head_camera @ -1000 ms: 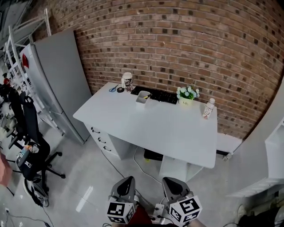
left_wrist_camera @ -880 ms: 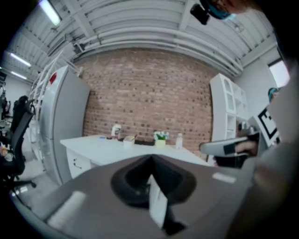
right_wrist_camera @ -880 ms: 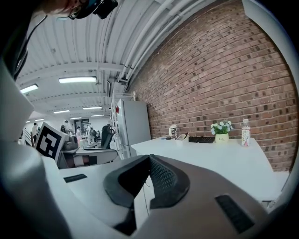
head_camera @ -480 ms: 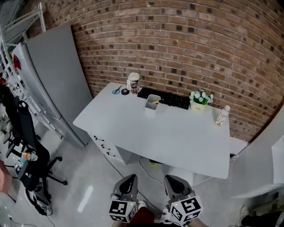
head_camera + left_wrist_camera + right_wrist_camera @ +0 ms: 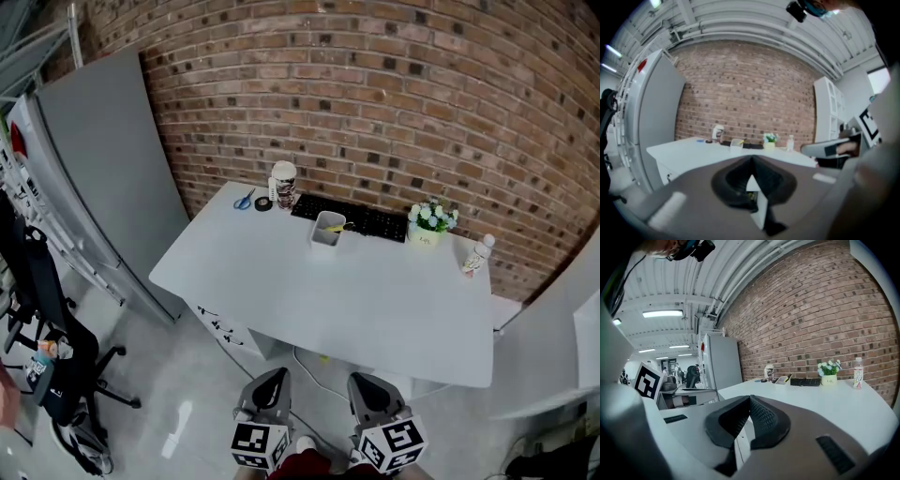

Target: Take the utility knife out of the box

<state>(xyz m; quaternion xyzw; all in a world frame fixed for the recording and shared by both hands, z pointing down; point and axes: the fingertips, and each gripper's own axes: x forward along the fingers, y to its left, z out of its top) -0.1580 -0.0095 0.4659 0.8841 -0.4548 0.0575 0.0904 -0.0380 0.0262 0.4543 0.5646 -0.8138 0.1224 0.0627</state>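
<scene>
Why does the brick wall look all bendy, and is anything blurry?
Head view: the wide lens bows the brick wall and the table. Left gripper view: the left tool up close looks soft and smeared. Right gripper view: dark corners, one bright ceiling lamp.

Approaching the desk: over the past second the person carrying both tongs has closed in on the white worktop (image 5: 375, 300). Its near edge, earlier well apart from the left tongs (image 5: 273, 377) and right tongs (image 5: 360, 381), now lies near them, and the strip of floor (image 5: 178, 394) between has narrowed. The small box (image 5: 327, 230) beside the keyboard (image 5: 361, 218) at the worktop's far side shows larger. The black office chair (image 5: 47, 328) left of the worktop has slipped towards the picture's edge.
</scene>
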